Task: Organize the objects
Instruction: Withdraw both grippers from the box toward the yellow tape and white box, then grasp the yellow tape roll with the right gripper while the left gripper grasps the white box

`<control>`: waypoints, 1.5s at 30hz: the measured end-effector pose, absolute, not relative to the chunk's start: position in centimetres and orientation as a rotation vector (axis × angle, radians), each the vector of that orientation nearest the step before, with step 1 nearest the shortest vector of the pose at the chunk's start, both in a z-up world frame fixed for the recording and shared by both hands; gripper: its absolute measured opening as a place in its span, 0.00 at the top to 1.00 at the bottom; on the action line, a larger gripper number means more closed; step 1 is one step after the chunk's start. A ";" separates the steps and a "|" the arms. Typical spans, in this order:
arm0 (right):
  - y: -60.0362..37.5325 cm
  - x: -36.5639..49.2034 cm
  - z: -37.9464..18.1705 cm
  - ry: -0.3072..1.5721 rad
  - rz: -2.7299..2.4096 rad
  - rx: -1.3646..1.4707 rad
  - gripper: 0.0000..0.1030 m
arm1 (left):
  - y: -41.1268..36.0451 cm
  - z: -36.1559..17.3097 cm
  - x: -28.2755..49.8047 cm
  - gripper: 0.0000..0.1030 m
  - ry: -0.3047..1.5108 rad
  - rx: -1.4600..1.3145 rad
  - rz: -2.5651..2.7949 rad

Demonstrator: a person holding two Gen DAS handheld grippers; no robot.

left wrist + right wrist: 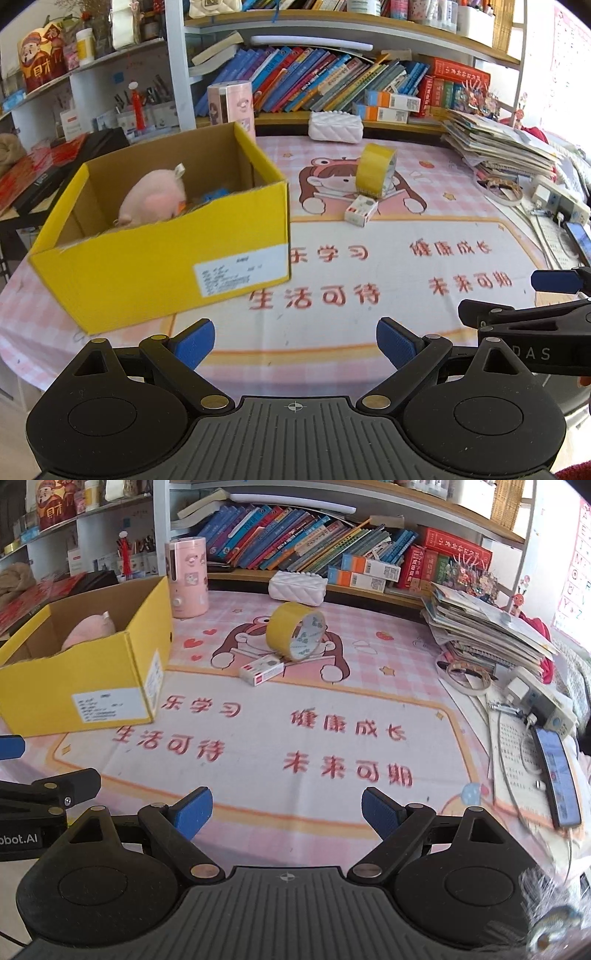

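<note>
A yellow cardboard box stands open on the left of the table, with a pink plush toy and something blue inside. It also shows in the right wrist view, with the plush. A yellow tape roll stands on edge mid-table, a small white box lying just in front of it. My left gripper is open and empty near the table's front edge. My right gripper is open and empty beside it.
A pink cylinder container and a white quilted case sit at the back by the bookshelf. A stack of papers, a power strip and a phone crowd the right side. A cartoon mat covers the table.
</note>
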State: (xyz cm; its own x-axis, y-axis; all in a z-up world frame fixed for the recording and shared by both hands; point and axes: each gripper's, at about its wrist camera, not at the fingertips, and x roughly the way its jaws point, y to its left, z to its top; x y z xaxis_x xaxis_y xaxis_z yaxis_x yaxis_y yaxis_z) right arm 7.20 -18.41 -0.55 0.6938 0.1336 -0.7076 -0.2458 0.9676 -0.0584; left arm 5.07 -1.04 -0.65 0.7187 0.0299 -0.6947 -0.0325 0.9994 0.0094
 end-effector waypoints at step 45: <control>-25.8 26.9 -1.1 0.744 0.429 -0.129 0.43 | -10.0 -2.6 21.5 0.41 0.776 -0.001 0.112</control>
